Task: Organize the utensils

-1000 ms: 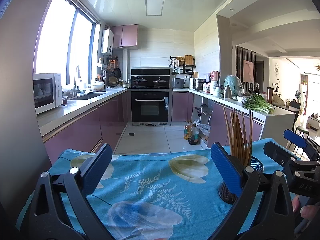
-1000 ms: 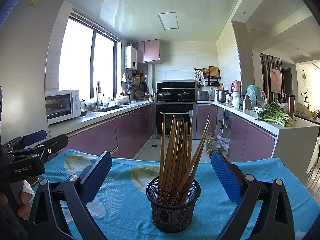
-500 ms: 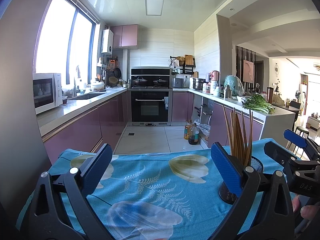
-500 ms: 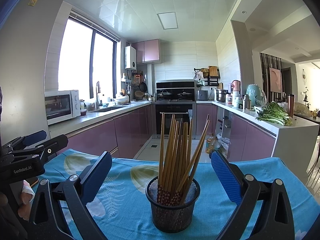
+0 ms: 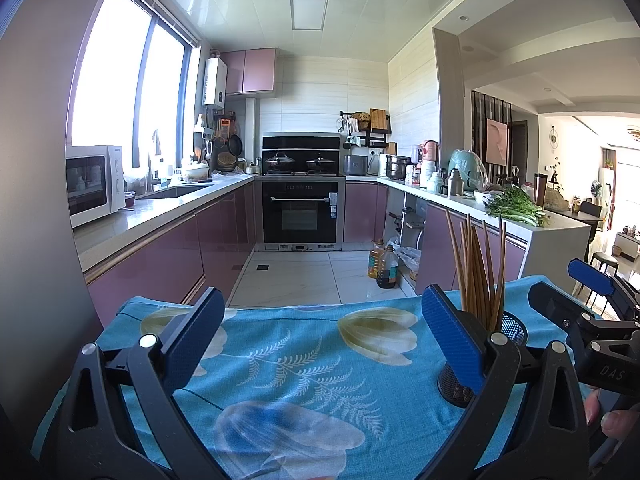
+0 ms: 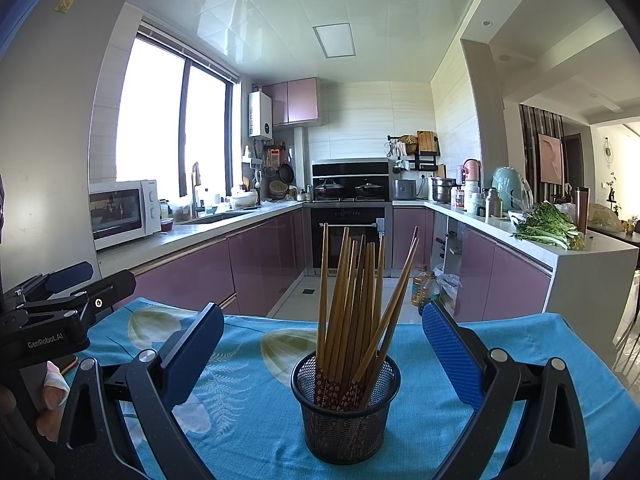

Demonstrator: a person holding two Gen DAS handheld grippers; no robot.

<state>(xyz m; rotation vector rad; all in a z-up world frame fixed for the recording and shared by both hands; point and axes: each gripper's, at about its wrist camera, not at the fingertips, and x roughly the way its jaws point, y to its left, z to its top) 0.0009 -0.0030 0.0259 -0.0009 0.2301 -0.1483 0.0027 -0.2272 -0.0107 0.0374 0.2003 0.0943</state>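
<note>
Right now you are facing light, stiff chopsticks (image 6: 352,304) standing loosely in a mesh cup (image 6: 346,412) on the blue floral tablecloth (image 6: 248,420); they are likely slippery, so pinch near the bare upper ends. Your right gripper (image 6: 324,354) is gaping wide around the cup, touching nothing; your left gripper (image 5: 320,346) is likewise wide and empty beside it.

only two bits i can actually read: "genrobot.ai" in white on the black body of the left gripper (image 6: 46,336), and "das" on the right gripper (image 5: 612,372). appliance stickers are too small.
</note>
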